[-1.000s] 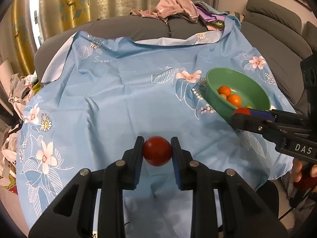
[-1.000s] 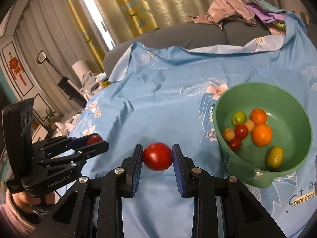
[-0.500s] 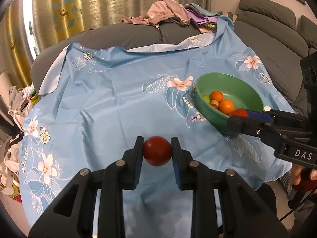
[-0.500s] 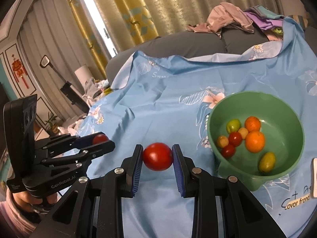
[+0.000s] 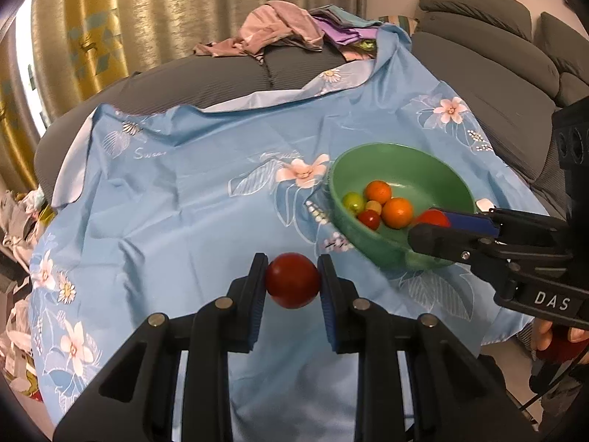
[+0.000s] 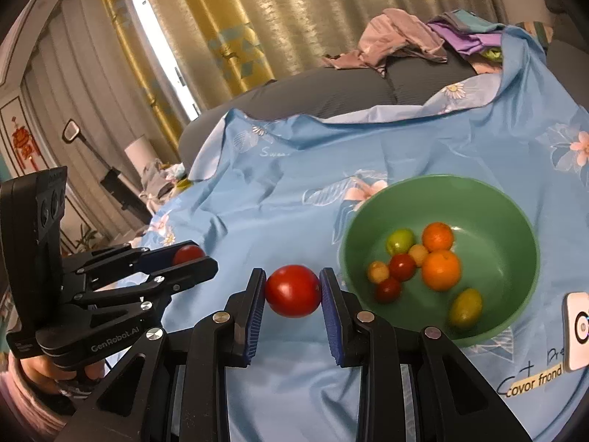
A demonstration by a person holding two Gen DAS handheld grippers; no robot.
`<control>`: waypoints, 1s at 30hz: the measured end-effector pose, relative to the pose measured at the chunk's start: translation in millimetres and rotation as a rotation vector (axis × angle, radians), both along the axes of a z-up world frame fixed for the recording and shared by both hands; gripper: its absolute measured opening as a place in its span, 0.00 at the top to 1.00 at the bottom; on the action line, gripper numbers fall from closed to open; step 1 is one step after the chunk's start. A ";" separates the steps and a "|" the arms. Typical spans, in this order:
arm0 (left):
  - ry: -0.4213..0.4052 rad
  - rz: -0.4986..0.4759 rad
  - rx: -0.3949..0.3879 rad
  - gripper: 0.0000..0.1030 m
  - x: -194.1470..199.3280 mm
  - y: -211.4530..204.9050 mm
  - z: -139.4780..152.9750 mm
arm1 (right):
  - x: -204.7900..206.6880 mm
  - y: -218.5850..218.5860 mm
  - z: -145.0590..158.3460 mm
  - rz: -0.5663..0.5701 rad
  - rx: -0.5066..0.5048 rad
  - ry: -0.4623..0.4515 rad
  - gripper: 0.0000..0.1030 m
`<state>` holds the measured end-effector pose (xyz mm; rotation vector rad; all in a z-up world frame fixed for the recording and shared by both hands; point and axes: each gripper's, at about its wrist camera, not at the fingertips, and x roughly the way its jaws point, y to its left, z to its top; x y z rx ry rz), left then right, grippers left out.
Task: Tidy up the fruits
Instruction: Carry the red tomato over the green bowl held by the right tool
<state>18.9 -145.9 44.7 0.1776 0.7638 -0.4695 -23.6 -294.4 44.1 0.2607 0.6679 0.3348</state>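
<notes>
My left gripper (image 5: 292,281) is shut on a red tomato (image 5: 292,279) and holds it above the blue flowered cloth (image 5: 184,213), left of the green bowl (image 5: 368,158). My right gripper (image 6: 293,291) is shut on a second red tomato (image 6: 293,290), just left of the green bowl (image 6: 489,191). The bowl holds two oranges (image 6: 440,269), small red tomatoes (image 6: 402,266) and greenish fruits (image 6: 400,241). The right gripper also shows in the left wrist view (image 5: 436,226), at the bowl's near rim. The left gripper shows in the right wrist view (image 6: 191,261).
The cloth covers a grey sofa (image 5: 489,73). A pile of clothes (image 5: 279,29) lies on the sofa back. A white card (image 6: 578,331) lies on the cloth right of the bowl. Curtains (image 6: 257,18) hang behind. Clutter (image 5: 22,213) lies on the floor at left.
Both grippers have pulled back and risen a little with their tomatoes. The bowl has shifted left and nearer in both views. Both grips are unchanged.
</notes>
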 end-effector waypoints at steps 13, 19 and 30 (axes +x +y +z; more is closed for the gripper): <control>0.007 -0.080 0.006 0.73 19.7 -42.0 -1.2 | 10.1 -28.2 -7.9 -0.060 0.008 0.007 0.70; 0.013 -0.122 0.015 0.73 28.4 -65.0 -3.7 | 13.2 -42.9 -12.2 -0.095 0.007 0.016 0.70; 0.044 -0.180 0.048 0.72 46.3 -108.1 -18.3 | 22.9 -70.5 -23.1 -0.176 -0.044 0.045 0.70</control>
